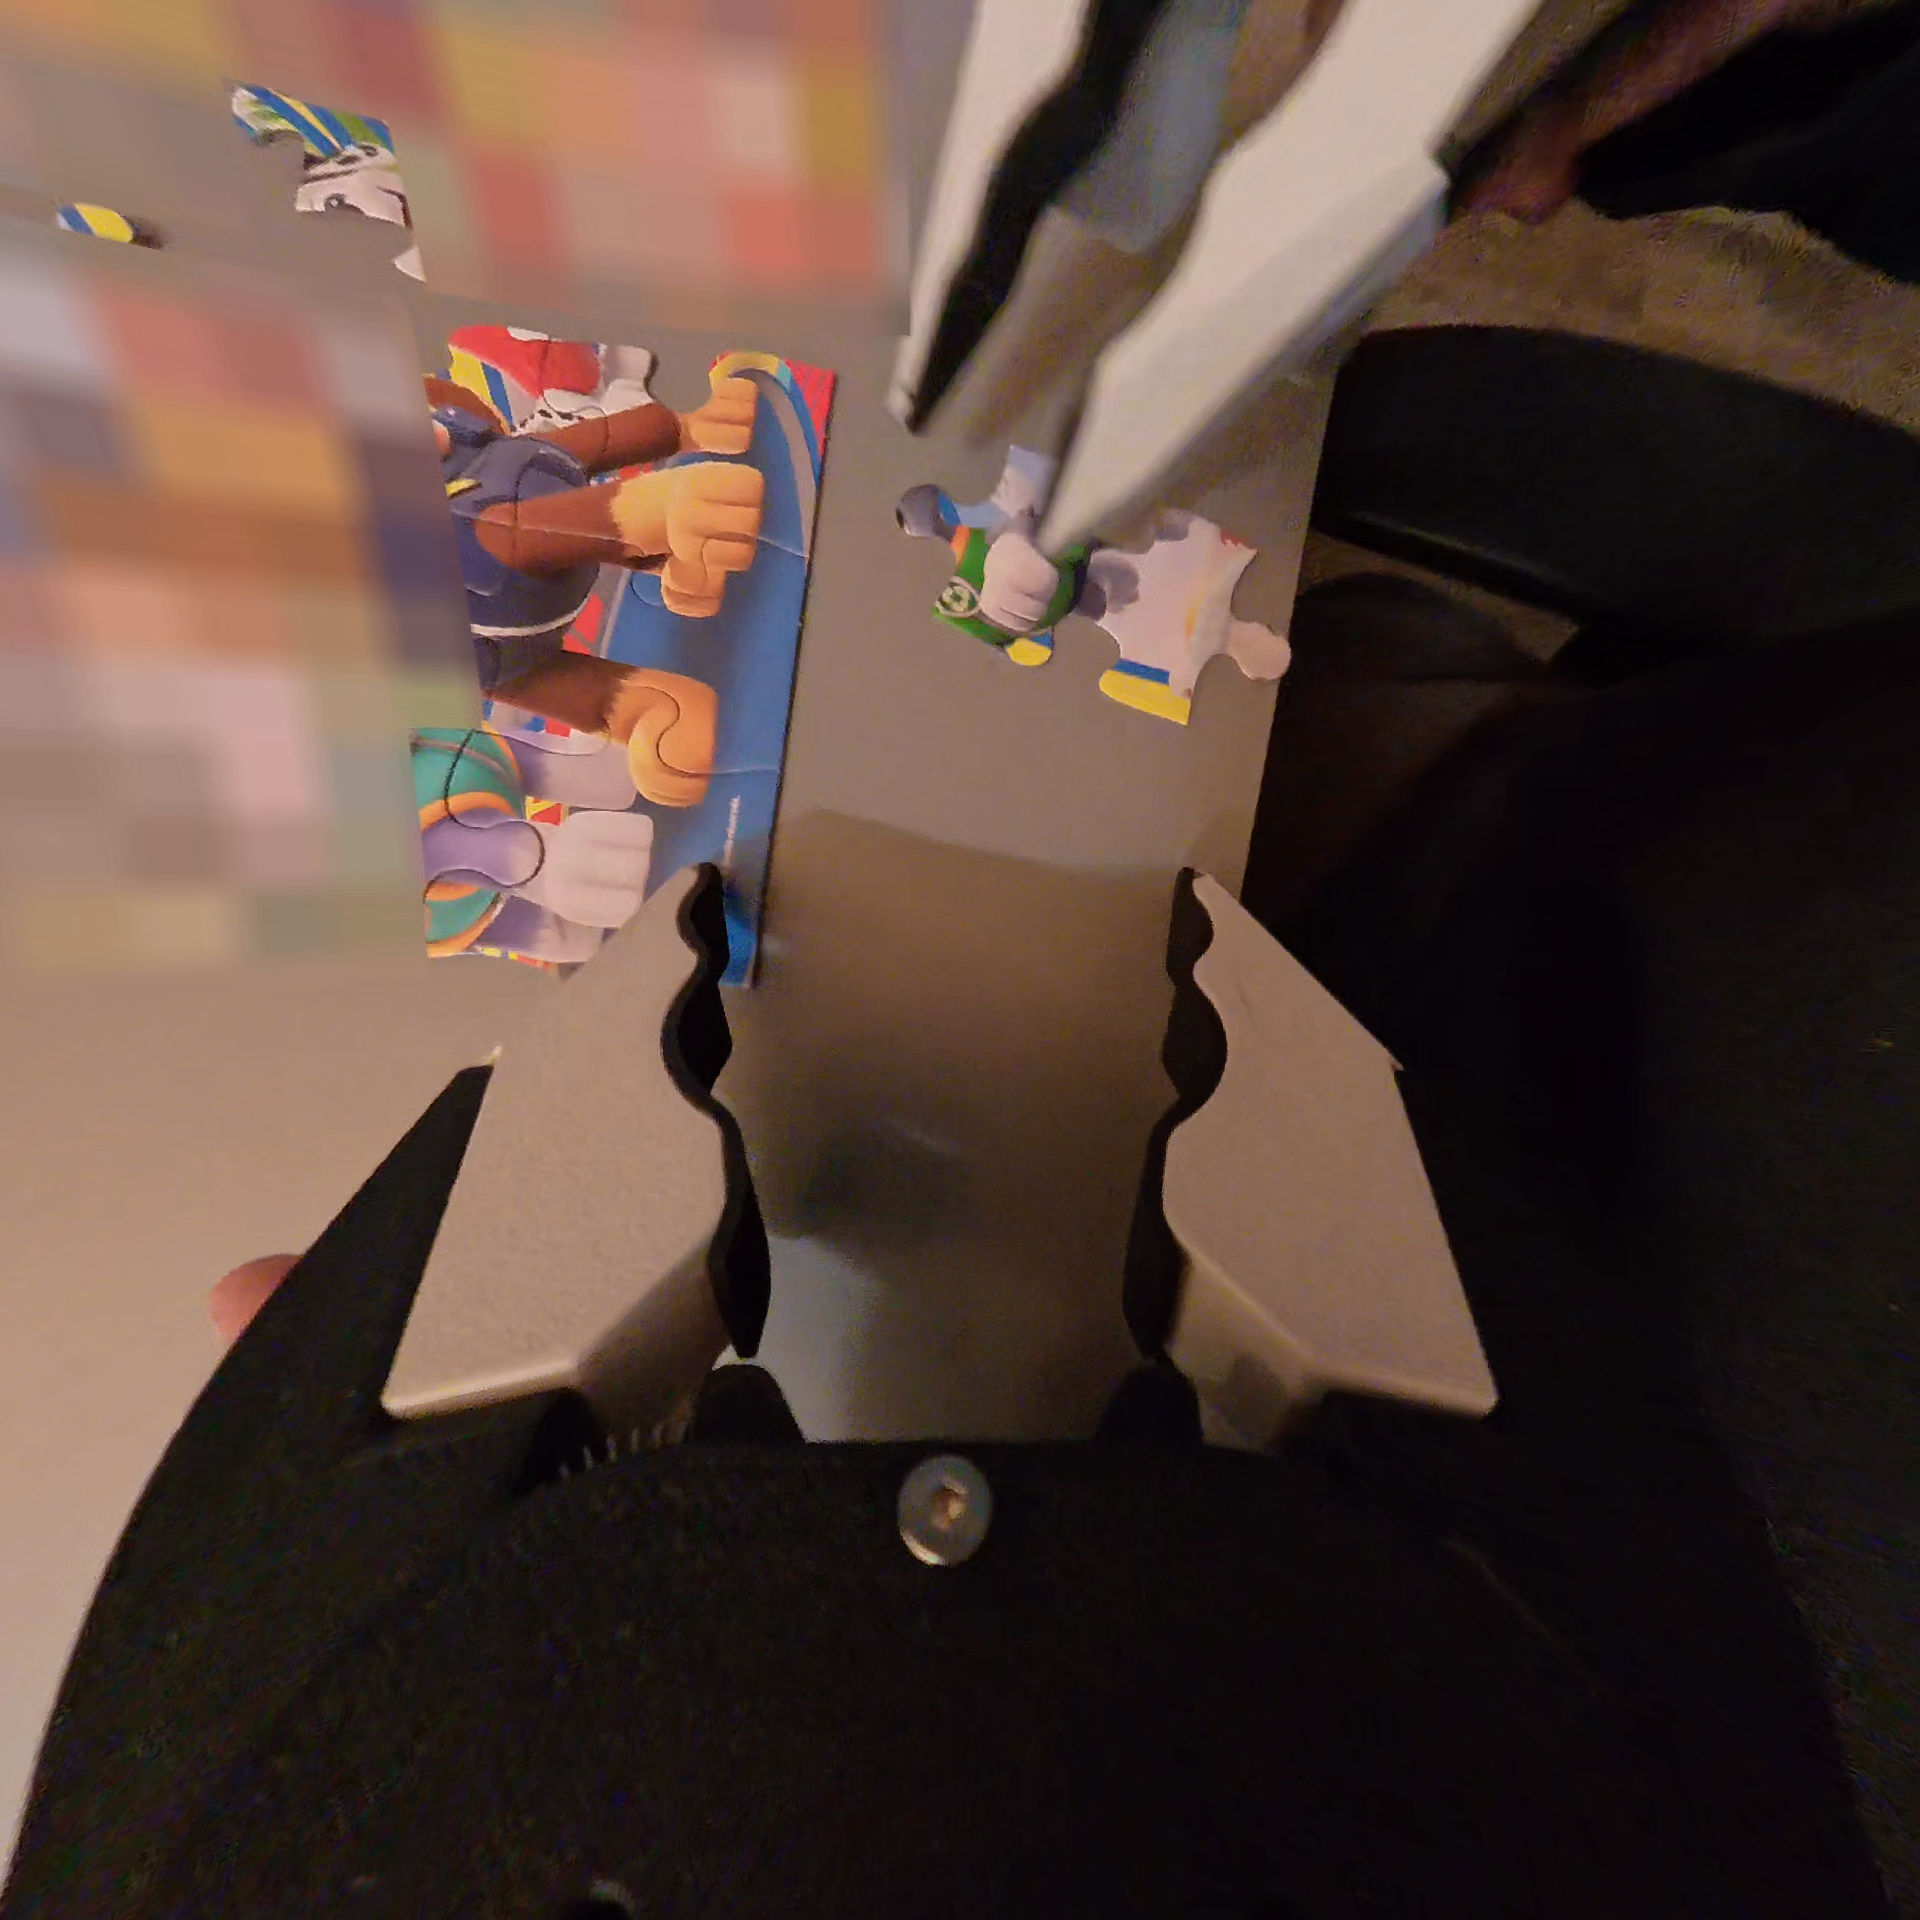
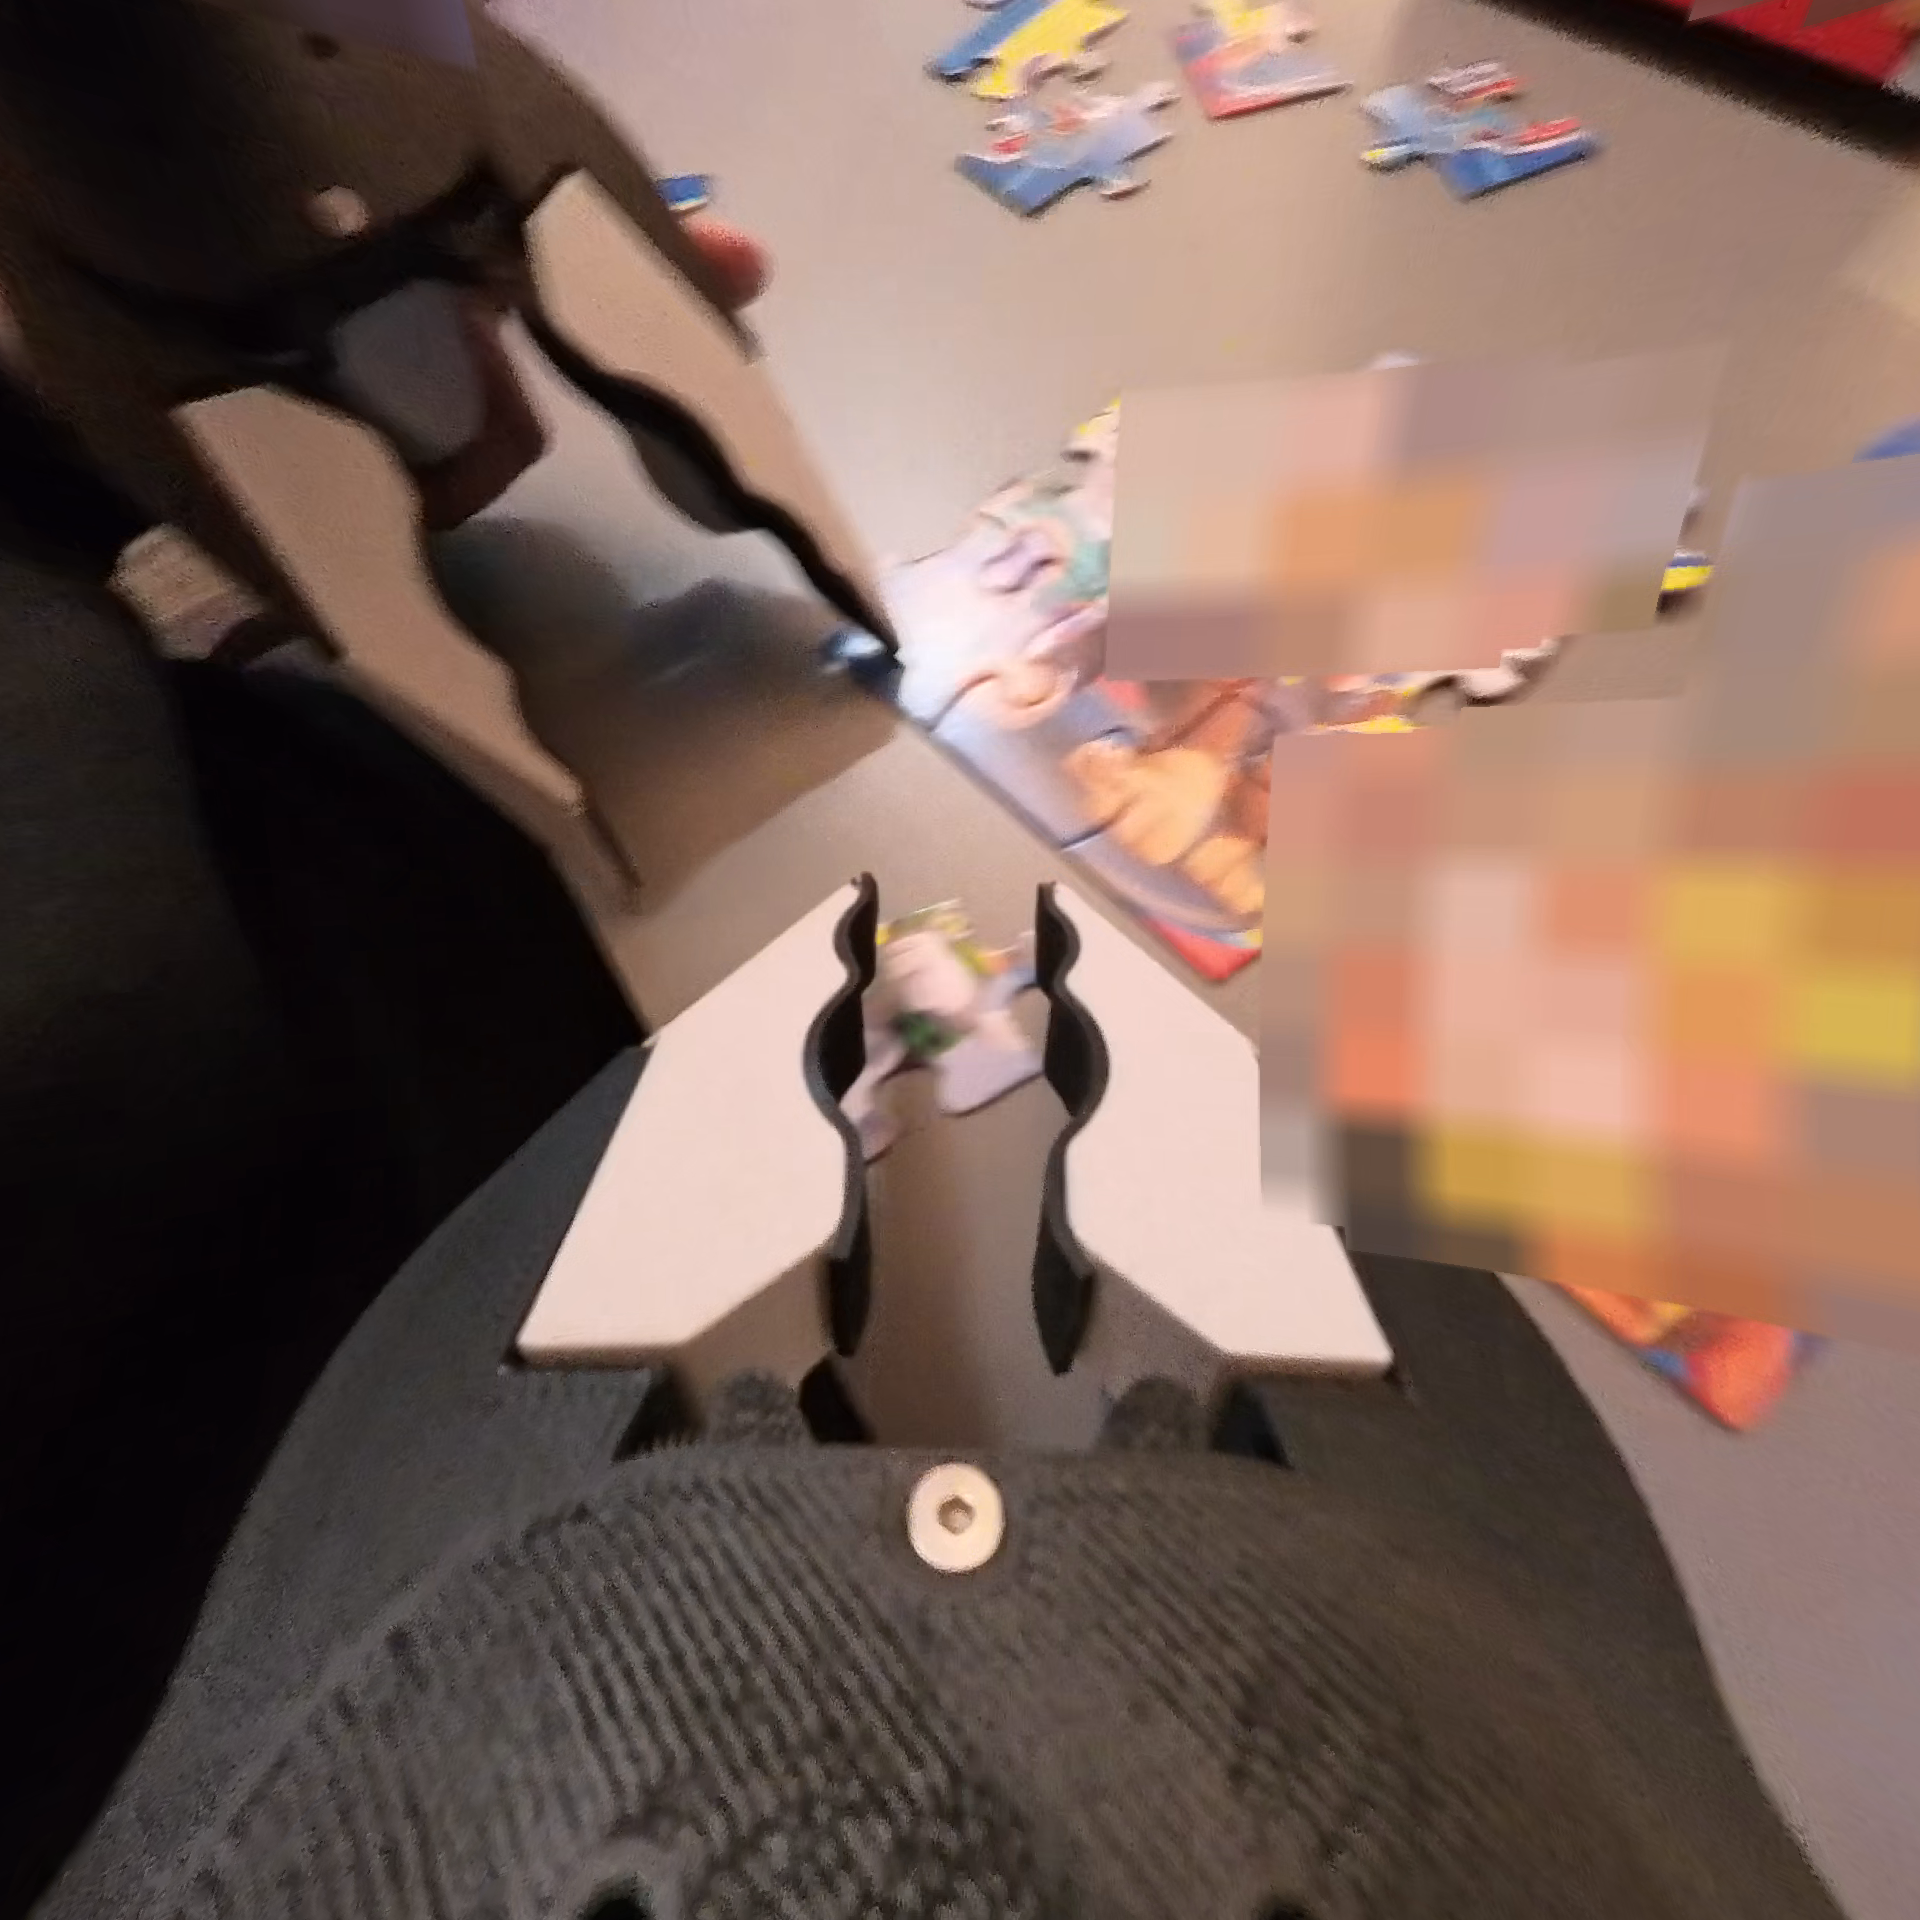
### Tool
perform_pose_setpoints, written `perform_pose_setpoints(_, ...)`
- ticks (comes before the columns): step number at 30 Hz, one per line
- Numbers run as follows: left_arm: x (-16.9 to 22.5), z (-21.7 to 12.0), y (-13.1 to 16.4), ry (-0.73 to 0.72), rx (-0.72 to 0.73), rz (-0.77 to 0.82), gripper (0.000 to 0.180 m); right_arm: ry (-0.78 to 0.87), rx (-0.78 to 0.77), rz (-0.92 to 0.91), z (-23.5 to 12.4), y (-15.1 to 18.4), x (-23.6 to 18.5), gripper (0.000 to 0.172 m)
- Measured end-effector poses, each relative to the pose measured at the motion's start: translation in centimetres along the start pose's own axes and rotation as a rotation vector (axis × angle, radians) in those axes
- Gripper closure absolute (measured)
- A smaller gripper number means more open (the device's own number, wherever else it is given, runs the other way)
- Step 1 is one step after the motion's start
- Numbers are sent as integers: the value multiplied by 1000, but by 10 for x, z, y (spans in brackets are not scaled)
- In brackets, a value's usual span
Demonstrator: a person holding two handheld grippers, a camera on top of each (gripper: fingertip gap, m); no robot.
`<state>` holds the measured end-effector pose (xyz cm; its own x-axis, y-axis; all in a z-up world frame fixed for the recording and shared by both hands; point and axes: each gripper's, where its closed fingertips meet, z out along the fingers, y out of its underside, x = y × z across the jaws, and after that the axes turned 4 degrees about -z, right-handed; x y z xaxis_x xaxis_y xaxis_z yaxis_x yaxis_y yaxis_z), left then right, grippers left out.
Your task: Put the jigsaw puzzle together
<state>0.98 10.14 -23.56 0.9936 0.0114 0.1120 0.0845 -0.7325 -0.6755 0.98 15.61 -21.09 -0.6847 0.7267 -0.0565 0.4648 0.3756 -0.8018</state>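
My left gripper [image 1: 945, 904] is open wide and holds nothing, low over the grey table [image 1: 987, 748]. Its left fingertip [image 1: 691, 914] lies at the blue edge of a part-assembled cartoon puzzle [image 1: 623, 644]. The right wrist view shows the same: the left gripper [image 2: 743, 769] is open, with one tip at the puzzle's [image 2: 1143, 810] blue corner. A loose puzzle piece [image 1: 1132, 603], white with green, lies flat near the table's edge. My right gripper [image 2: 951, 894] hovers over this piece [image 2: 935, 1018], its jaws partly open; the piece shows between its fingers, not pressed. One right fingertip [image 1: 1060, 520] is at the piece.
Several loose puzzle pieces lie at the far side of the table [image 2: 1049, 156], [image 2: 1475, 135], and another lies there too [image 1: 332, 166]. The table's edge runs close beside the loose piece, with dark cloth [image 1: 1610, 935] beyond it. A thumb [image 1: 249, 1288] shows beside my left gripper. The left gripper's tips are roughly 7 centimeters from the right gripper's. My left gripper's tips are some 5 centimeters from the part-assembled cartoon puzzle [image 1: 623, 644]. It is also in sight in the right wrist view [image 2: 1088, 696].
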Motion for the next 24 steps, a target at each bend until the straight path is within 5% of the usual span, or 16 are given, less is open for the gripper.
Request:
perform_pose_setpoints(1,1,0,1,-12,-3,1,95,-24,-24,-12,1,9,-12,143)
perform_pose_setpoints(5,9,-4,7,-14,-31,-14,95,80,-84,-33,-10,35,-16,163)
perform_pose_setpoints(11,24,-11,18,-42,-80,29,95,230,-177,30,-53,65,7,156)
perform_pose_setpoints(17,9,-16,-10,-135,14,33,87,394,-207,103,-88,88,44,156)
perform_pose_setpoints(24,3,-14,-20,-159,28,39,87,422,-156,147,-89,84,47,115)
